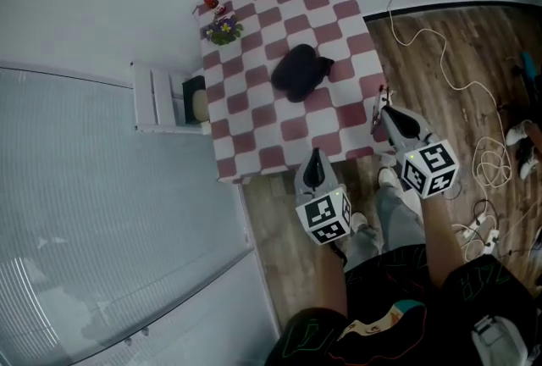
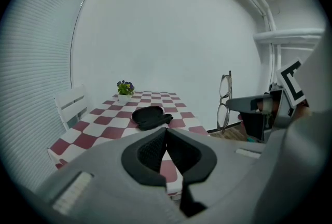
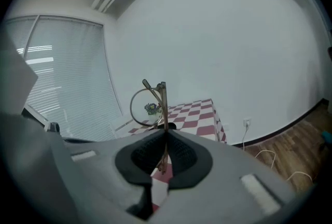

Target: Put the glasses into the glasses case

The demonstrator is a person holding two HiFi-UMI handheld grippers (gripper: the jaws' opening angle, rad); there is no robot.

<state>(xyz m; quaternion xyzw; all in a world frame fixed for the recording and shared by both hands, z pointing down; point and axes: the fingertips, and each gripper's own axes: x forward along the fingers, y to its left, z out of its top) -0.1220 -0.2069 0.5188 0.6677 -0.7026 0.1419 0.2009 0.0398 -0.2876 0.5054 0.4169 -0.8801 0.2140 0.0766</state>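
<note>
**Black case on the checked cloth, glasses held off the table's near corner**

Red-and-white checked cloth covers the table point(image 1: 258, 129) and hangs over its near edge, which lies between both grippers and the glasses case point(image 1: 301, 72). The case is a black, soft-looking, rounded pouch lying near the middle of the cloth; whether it is open I cannot tell. A small pot of flowers point(image 1: 223, 30) stands at the far end, well apart from the case. A white slatted chair point(image 1: 157, 97) sits against the table's left side, a ribbed blind point(image 2: 36, 52) runs beyond it, and white cables point(image 1: 487, 161) loop over the wooden floor point(image 1: 440, 59) to the right.

The glasses point(image 3: 154, 103) are thin metal-framed with round lenses. In the left gripper view they stand on end, one lens above the other, their long axis upright. They hang in the air just off the table's near right corner, apart from the case.

The right gripper point(image 3: 165, 134) has its dark ribbed pads closed on the glasses' frame. The left gripper point(image 2: 166, 132) has its jaws pressed together with nothing between them, just short of the table's near edge.
</note>
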